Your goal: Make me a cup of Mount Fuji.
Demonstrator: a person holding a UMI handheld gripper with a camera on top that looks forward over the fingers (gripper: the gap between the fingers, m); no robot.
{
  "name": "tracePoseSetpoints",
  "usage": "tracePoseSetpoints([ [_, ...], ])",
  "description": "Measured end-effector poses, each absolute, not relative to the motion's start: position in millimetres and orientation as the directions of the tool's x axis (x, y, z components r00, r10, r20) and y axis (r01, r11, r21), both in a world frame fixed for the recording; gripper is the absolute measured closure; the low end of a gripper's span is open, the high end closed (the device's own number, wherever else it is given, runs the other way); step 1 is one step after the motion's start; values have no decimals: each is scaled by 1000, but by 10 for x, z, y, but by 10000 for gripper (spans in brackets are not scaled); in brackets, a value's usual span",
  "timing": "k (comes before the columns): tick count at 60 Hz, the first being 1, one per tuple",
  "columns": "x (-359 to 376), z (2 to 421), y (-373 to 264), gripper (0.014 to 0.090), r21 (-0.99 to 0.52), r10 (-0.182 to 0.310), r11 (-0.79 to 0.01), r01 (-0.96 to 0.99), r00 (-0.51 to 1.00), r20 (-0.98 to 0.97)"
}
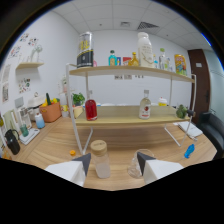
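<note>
Gripper view: my gripper (113, 164) has its fingers apart, gripping nothing. Between them on the wooden table (125, 142) stand a cork-lidded jar (100, 159) and a clear glass (136, 165). Beyond, a two-tier shelf (131, 72) carries bottles.

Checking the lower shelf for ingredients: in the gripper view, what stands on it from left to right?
Green plant → red bottle → clear bottle → yellow object → dark green object.

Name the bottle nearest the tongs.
The cork-capped clear bottle on the table, between the open tongs; the others stand on the shelf beyond.
</note>
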State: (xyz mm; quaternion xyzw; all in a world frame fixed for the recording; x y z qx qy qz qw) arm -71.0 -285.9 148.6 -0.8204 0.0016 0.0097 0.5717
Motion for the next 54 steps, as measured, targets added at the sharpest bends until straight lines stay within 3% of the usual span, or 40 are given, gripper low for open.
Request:
tracePoseSetpoints([
  [7, -351, 1490, -3010, 183, -935, -30, -356, -4, 1000, 7],
  [14, 45, 1468, -3118, 185, -913, -99, -406, -34, 995, 7],
  [20, 279, 1864, -3092, 197, -919, -159, -385, -88, 987, -28],
  [25, 365, 2353, -2963, 195, -929, -176, -345, -133, 981, -75],
  [33, 361, 3202, -2640, 194, -956, -144, -271, -112, 987, -75],
  [42, 345, 3880, -2136, 191, -980, -103, -188, -58, 994, -39],
  [46, 356, 4036, -1890, 193, -987, -84, -156, -50, 996, -37],
  [54, 380, 4036, -1400, 196, -986, -63, -167, -23, 998, -12],
])
